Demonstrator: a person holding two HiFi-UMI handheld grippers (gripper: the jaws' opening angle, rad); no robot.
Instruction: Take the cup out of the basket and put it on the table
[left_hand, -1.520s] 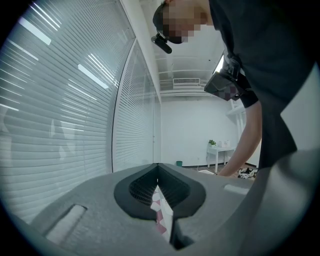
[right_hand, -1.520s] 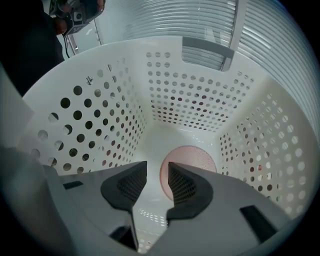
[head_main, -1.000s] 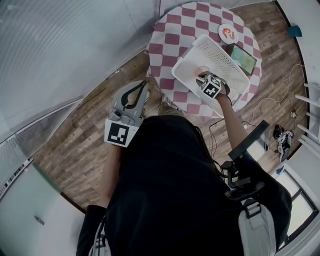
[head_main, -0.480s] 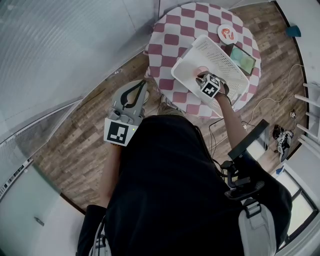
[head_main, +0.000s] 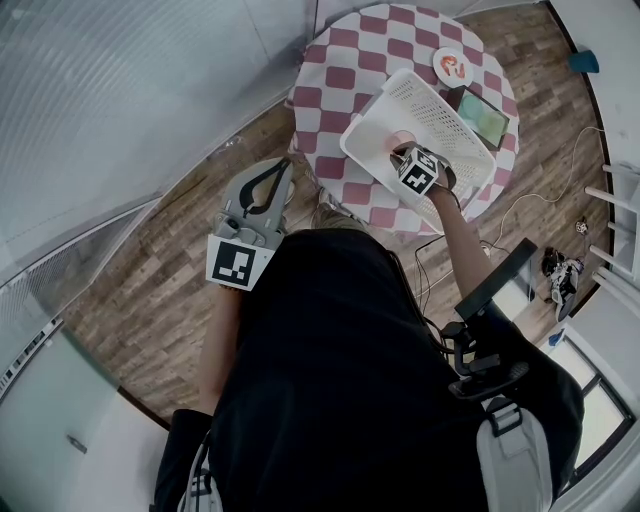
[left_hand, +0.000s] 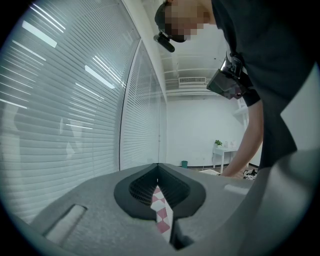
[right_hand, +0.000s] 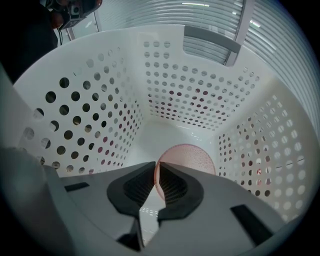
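A round table (head_main: 345, 60) under a red-and-white checked cloth stands at the far side of a wood-plank floor (head_main: 160, 280), with slatted blinds (head_main: 120, 90) along the left wall. On it sits a white perforated basket (head_main: 445, 110), with a small plate (head_main: 452, 66) and a tablet (head_main: 485, 118) just beside its far right side. The right gripper (right_hand: 156, 169) points steeply down into the basket, its jaws just having been closing and now pinched on the rim of the pink cup (right_hand: 192, 156), which is inside the basket. The left gripper (left_hand: 158, 167) hangs over the floor near the table's left edge, jaws together and empty.
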